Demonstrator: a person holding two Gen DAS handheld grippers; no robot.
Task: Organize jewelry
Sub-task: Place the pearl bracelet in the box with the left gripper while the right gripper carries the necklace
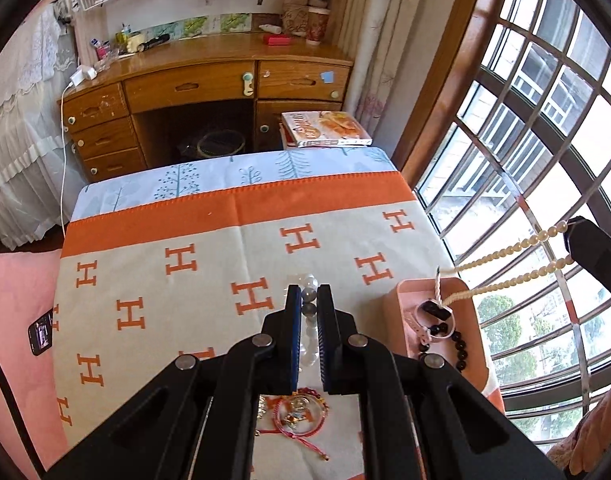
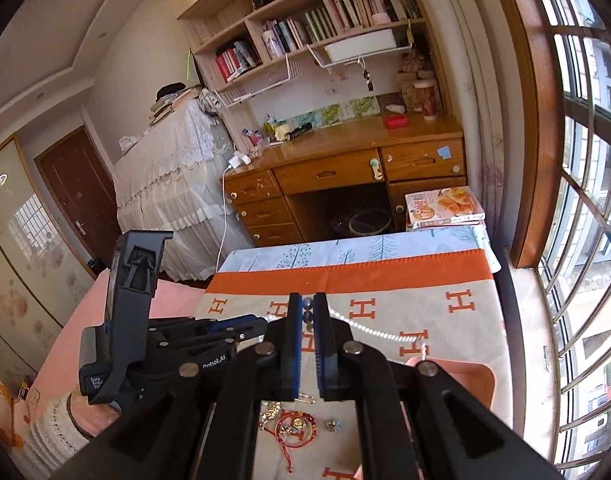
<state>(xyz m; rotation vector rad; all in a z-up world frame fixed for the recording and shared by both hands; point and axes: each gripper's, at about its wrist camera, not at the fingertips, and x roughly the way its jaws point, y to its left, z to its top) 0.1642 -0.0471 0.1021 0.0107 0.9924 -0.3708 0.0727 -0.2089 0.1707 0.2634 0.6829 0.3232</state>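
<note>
Jewelry is mid-sort on a cloth-covered counter (image 1: 185, 216). Left hand-held gripper (image 1: 309, 300) is clamped on a bracelet of grey and clear beads (image 1: 310, 312), lifted off the cloth. Right hand-held gripper (image 2: 308, 312) is closed on a pearl necklace (image 1: 517, 248), whose strand runs taut down to a pink tray (image 1: 397, 300) at the counter's right edge, likely being drawn out or lowered in. Dark bead bracelets (image 1: 457, 344) already lie in that tray; red cord bracelets (image 2: 295, 428) wait at the near edge

Both wrist views look steeply down, seemingly from near above, sharing the patterned cloth (image 1: 209, 248) and desk (image 2: 345, 160).
</note>
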